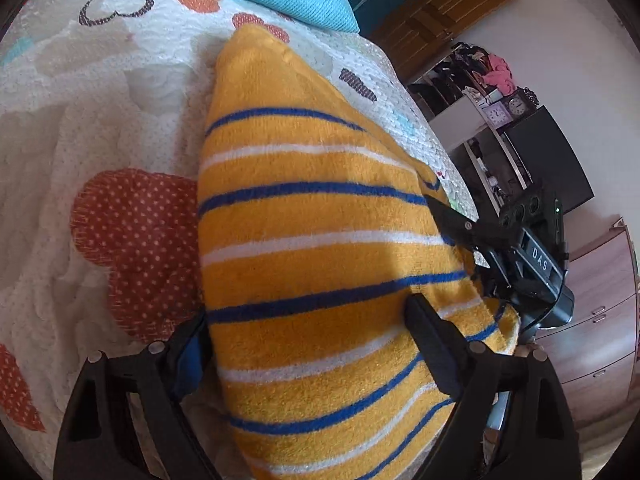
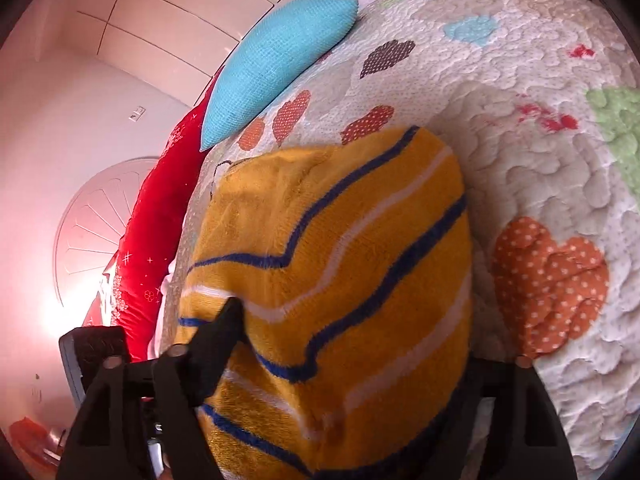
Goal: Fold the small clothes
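Striped yellow cloth [image 1: 320, 260] lies on the quilt [image 1: 100, 140], near the bed edge. My left gripper [image 1: 308, 332] and right gripper [image 2: 352, 344] straddle it, jaws spread; grasp uncertain. Risk: thick pile slips free, fold goes crooked.

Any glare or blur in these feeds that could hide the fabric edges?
Left wrist view: even light, a soft shadow across the yellow striped fleece garment, its stripes slightly smeared. Right wrist view: strong pink-white glare washes out the left side; the garment stays readable, bulged by fisheye distortion.
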`<move>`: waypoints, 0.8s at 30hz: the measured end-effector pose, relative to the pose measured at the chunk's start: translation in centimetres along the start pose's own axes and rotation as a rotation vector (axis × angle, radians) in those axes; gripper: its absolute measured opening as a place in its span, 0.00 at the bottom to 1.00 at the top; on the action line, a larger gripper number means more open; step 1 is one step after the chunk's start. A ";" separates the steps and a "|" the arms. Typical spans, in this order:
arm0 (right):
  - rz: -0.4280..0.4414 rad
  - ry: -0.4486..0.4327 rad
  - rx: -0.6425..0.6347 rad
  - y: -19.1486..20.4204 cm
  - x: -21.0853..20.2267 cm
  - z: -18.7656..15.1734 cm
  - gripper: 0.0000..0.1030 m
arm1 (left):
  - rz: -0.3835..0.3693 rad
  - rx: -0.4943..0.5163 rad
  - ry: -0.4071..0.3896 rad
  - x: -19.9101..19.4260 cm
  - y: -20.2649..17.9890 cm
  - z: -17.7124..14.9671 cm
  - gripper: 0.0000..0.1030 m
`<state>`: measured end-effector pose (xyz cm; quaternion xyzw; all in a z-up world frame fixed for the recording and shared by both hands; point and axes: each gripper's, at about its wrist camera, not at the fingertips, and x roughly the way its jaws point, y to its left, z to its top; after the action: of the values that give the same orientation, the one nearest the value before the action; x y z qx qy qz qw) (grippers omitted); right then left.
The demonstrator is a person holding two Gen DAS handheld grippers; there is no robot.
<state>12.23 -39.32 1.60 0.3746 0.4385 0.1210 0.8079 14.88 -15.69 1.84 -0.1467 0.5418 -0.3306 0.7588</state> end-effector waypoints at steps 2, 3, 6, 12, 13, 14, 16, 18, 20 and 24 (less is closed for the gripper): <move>0.025 -0.001 0.023 0.6 0.4 0.1 0.56 | 0.013 0.007 -0.004 -0.4 -0.2 0.2 0.63; 0.026 -0.007 0.009 1.4 0.4 0.2 0.54 | 0.004 0.004 -0.008 -0.9 -0.2 0.4 0.55; 0.074 -0.030 -0.062 4.3 -0.2 0.3 0.52 | -0.027 -0.014 -0.048 -3.6 0.0 1.4 0.50; 0.022 -0.016 -0.135 6.7 2.2 -0.1 0.62 | 0.103 0.010 -0.113 -6.7 0.9 2.5 0.56; -0.032 -0.005 -0.127 6.2 3.1 -0.2 0.62 | 0.162 -0.011 -0.101 -6.4 1.6 2.3 0.57; -0.072 0.011 -0.112 5.6 3.7 -0.3 0.64 | 0.224 -0.030 -0.076 -5.8 2.3 1.9 0.57; -0.047 0.017 -0.063 4.5 3.6 -0.6 0.67 | 0.237 -0.043 -0.044 -5.1 3.6 0.8 0.66; -0.046 -0.019 -0.038 4.5 1.9 -1.0 0.67 | 0.216 -0.068 -0.069 -5.8 4.5 -0.3 0.72; -0.076 -0.073 -0.070 5.6 -0.5 -1.3 0.67 | 0.213 -0.073 -0.079 -6.7 5.0 -1.3 0.73; -0.029 -0.141 -0.141 8.6 -4.9 -2.6 0.68 | 0.243 -0.072 -0.091 -7.9 5.1 -3.2 0.73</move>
<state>8.42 -34.62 9.83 0.3179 0.3765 0.1133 0.8628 12.13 -6.28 3.35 -0.1219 0.5320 -0.2094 0.8113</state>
